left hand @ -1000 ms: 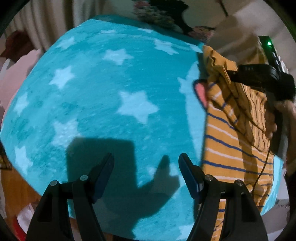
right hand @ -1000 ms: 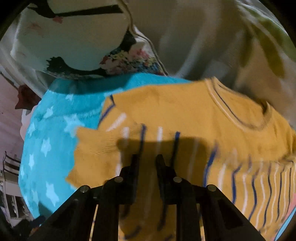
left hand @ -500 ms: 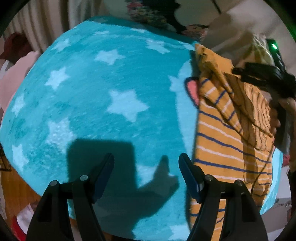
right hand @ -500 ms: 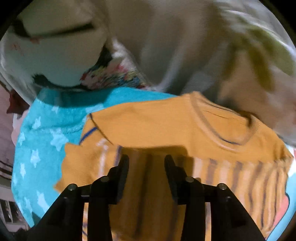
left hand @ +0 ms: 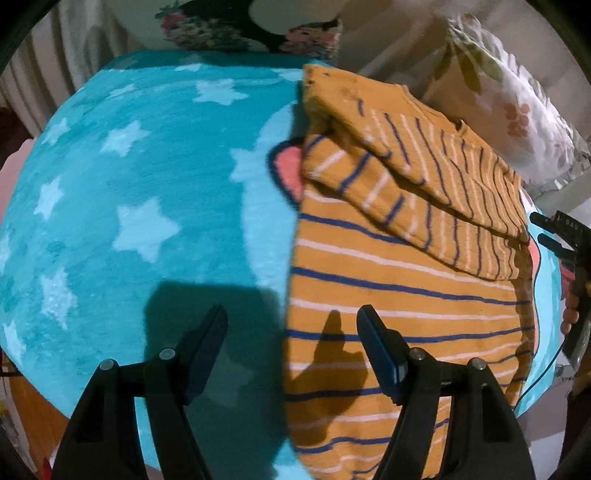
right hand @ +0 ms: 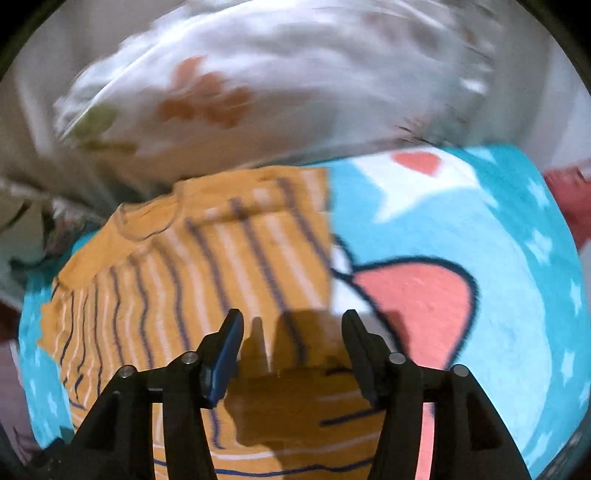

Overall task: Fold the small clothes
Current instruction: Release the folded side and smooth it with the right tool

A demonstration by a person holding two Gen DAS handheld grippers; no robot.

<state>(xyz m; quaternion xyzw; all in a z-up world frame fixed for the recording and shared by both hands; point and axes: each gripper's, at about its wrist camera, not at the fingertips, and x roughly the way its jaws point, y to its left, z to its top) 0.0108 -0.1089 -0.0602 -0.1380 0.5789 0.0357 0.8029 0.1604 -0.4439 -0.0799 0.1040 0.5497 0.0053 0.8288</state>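
Note:
A small orange shirt (left hand: 399,280) with navy and white stripes lies on a turquoise star blanket (left hand: 122,192), its sleeves folded in across the chest. My left gripper (left hand: 291,339) hangs open above the shirt's left edge, nothing between its fingers. In the right wrist view the same shirt (right hand: 207,266) lies below and to the left. My right gripper (right hand: 291,343) hovers over the shirt's right edge, its jaws opening with nothing between them. That gripper's dark body and the hand holding it (left hand: 569,273) show at the right border of the left wrist view.
A white pillow with a leaf print (right hand: 266,81) lies behind the shirt, and a floral pillow (left hand: 236,26) sits at the blanket's far end. The blanket carries a pink and white cartoon print (right hand: 417,291) to the shirt's right. The blanket's near edge (left hand: 44,391) drops to an orange floor.
My right gripper let go of the shirt's sleeve, opened and swung right to the shirt's edge. The sleeve now lies folded across the chest. My left gripper slid right, over the shirt's left edge.

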